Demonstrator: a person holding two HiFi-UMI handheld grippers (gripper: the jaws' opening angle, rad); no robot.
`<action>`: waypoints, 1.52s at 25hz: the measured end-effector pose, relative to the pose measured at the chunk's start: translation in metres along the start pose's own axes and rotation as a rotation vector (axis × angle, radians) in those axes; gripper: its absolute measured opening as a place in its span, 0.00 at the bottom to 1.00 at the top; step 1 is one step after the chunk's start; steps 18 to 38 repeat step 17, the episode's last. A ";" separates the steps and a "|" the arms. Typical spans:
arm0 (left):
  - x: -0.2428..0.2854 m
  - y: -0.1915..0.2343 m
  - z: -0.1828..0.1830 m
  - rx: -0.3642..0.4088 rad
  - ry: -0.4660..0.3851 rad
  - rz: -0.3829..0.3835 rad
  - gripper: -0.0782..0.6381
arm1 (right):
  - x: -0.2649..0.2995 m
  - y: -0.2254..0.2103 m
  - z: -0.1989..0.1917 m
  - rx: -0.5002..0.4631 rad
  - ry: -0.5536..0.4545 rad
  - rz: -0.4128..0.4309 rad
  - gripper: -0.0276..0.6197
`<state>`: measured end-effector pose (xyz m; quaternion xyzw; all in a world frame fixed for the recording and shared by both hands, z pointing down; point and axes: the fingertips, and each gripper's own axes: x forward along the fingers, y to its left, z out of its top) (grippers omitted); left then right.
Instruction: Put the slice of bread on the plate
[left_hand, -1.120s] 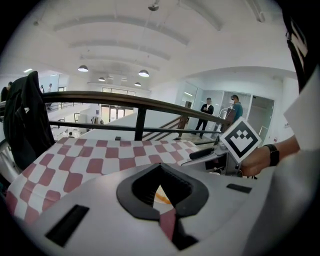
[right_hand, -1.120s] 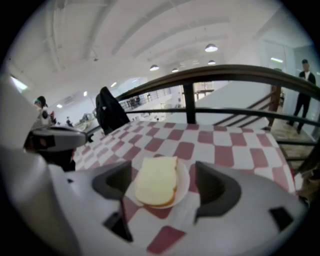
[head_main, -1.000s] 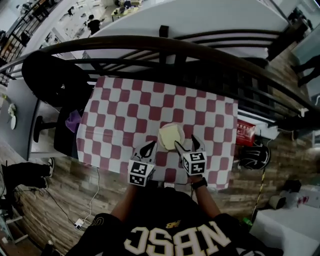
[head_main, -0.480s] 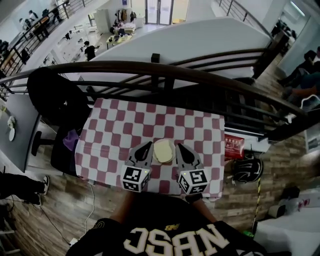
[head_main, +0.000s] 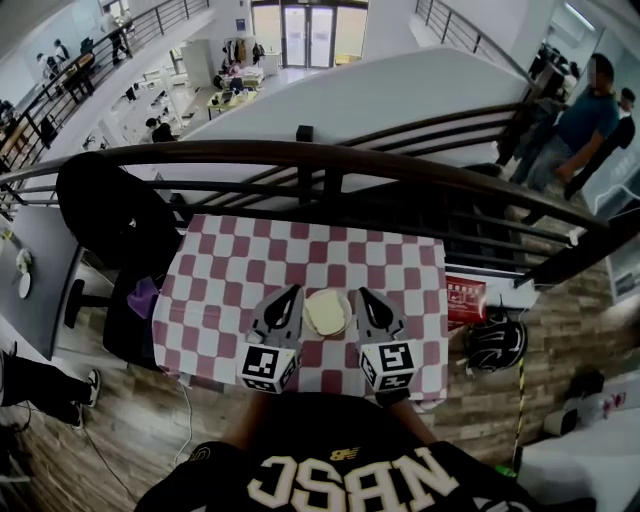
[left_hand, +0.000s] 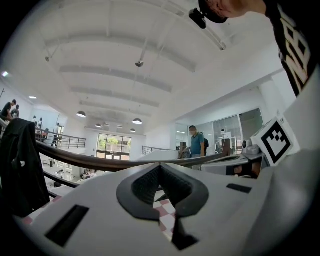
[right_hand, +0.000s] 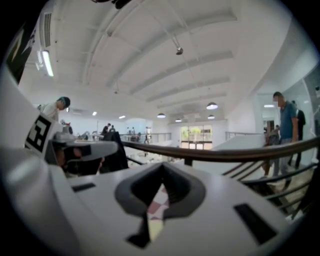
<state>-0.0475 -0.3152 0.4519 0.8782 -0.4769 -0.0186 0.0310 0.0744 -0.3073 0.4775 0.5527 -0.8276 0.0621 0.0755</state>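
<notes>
A pale slice of bread lies on a small round plate near the front edge of the red-and-white checkered table. My left gripper hangs above the table just left of the plate, jaws shut and holding nothing. My right gripper hangs just right of the plate, also shut and empty. The left gripper in its own view points level at the railing and hall, pads meeting at the tip. In the right gripper view the right gripper shows the same, with a sliver of checkered cloth below its tips.
A dark curved railing runs behind the table's far edge. A chair with a black jacket stands at the left. A red box and a dark helmet lie on the floor at the right. People stand beyond the railing.
Both grippers have risen off the table and tipped up toward level. The right gripper's jaws, spread open beside the plate a second ago, have closed with nothing in them.
</notes>
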 end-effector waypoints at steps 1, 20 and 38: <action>0.000 0.001 0.000 0.009 0.001 0.002 0.13 | 0.000 -0.003 0.001 0.002 -0.002 -0.008 0.07; 0.001 0.026 -0.011 -0.001 0.026 0.006 0.13 | 0.025 0.014 0.001 -0.035 0.018 0.015 0.07; 0.001 0.026 -0.011 -0.001 0.026 0.006 0.13 | 0.025 0.014 0.001 -0.035 0.018 0.015 0.07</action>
